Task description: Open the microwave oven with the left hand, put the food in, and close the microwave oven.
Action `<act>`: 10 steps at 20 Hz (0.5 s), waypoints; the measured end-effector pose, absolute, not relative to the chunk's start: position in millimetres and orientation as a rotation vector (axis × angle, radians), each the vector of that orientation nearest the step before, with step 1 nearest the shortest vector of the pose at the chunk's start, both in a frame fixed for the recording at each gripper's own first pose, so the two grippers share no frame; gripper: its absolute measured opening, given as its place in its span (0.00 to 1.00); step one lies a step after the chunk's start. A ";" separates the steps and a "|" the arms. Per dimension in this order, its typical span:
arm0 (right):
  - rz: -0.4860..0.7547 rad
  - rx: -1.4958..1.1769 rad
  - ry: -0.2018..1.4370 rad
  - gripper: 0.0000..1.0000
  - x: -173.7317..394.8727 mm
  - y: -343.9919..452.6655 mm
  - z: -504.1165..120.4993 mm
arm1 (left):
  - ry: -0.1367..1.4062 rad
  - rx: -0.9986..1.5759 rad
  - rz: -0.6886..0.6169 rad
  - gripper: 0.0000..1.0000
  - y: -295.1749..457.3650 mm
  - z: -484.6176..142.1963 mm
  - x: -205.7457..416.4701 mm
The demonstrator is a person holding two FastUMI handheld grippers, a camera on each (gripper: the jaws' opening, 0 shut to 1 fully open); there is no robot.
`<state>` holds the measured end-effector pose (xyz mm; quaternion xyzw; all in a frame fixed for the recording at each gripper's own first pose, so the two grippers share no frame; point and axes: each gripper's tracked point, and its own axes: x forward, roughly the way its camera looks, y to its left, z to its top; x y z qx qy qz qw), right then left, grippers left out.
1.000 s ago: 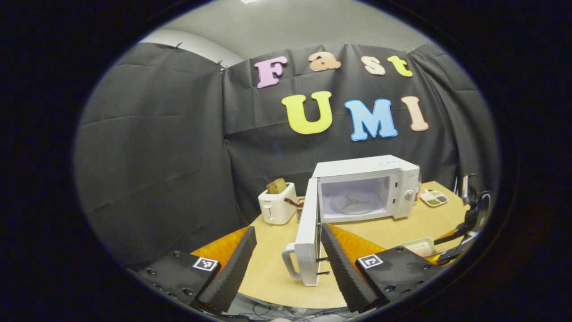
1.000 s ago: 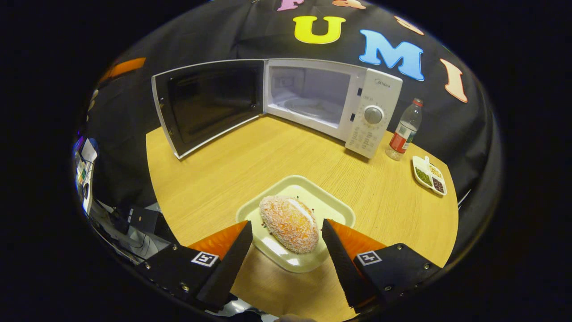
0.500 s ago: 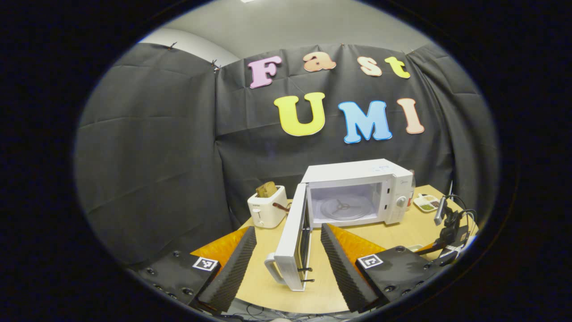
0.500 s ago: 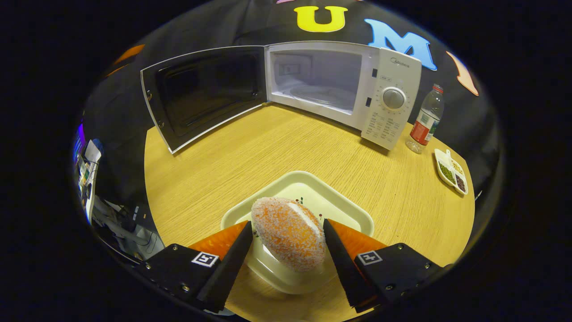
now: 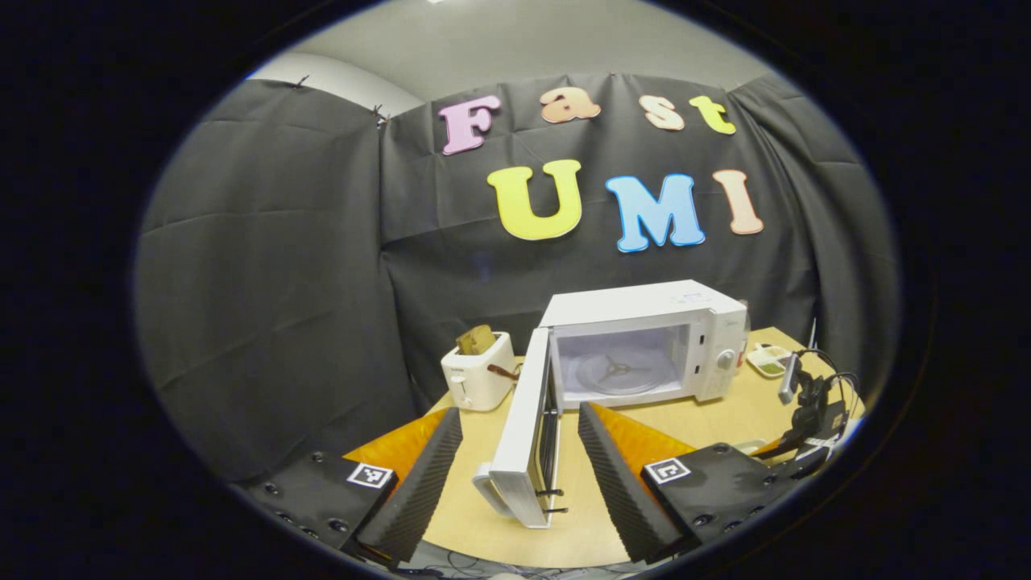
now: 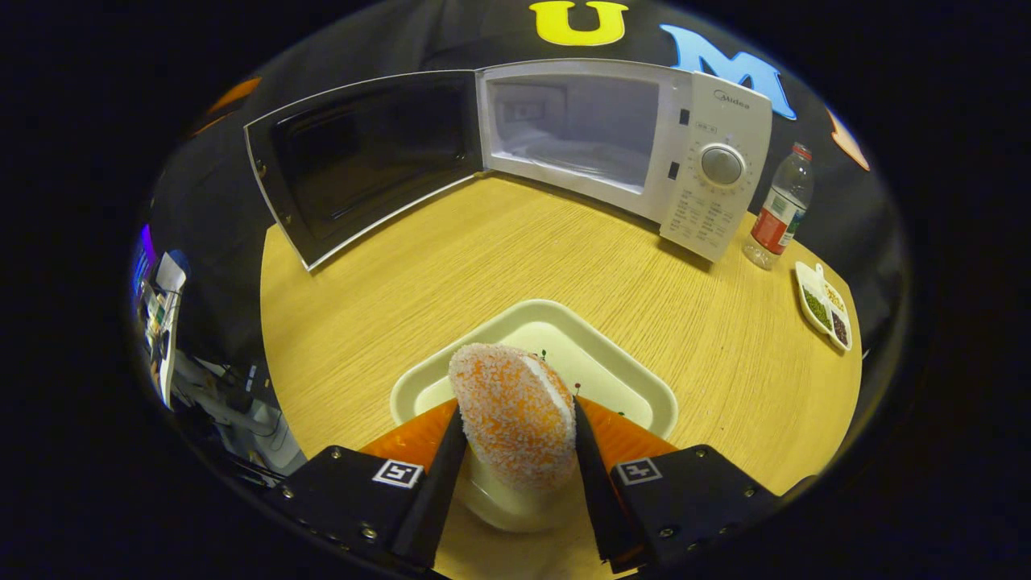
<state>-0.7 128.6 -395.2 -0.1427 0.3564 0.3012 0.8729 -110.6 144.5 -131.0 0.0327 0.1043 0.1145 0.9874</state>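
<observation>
Right gripper (image 6: 515,475) clamped the bun (image 6: 514,415), seemingly firm; lift clear of tray (image 6: 636,391), then toward microwave (image 6: 628,137) at 12 o'clock.

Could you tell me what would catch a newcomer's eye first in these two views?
In the right gripper view, the right gripper is closed on an orange crumb-coated bun over a pale square plate on the wooden table. Behind it, the white microwave oven stands with its door swung wide open. The left gripper is open, near the door's edge.

Even, sharp; fisheye-warped edges
</observation>
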 end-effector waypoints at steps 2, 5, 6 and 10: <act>0.615 -0.252 0.720 0.72 -1.8 135.5 -374.9 | 0.203 0.053 0.227 0.98 143.1 -131.8 -112.8; 0.609 -0.108 0.680 0.72 0.7 155.3 -338.5 | 0.206 0.047 0.283 1.00 151.7 -126.2 -125.5; 0.609 -0.046 0.666 0.72 4.2 163.7 -326.8 | 0.211 0.053 0.298 1.00 153.3 -123.9 -129.9; 0.516 0.175 0.593 0.71 47.0 193.4 -284.1 | 0.196 0.106 0.278 0.99 149.3 -114.6 -127.8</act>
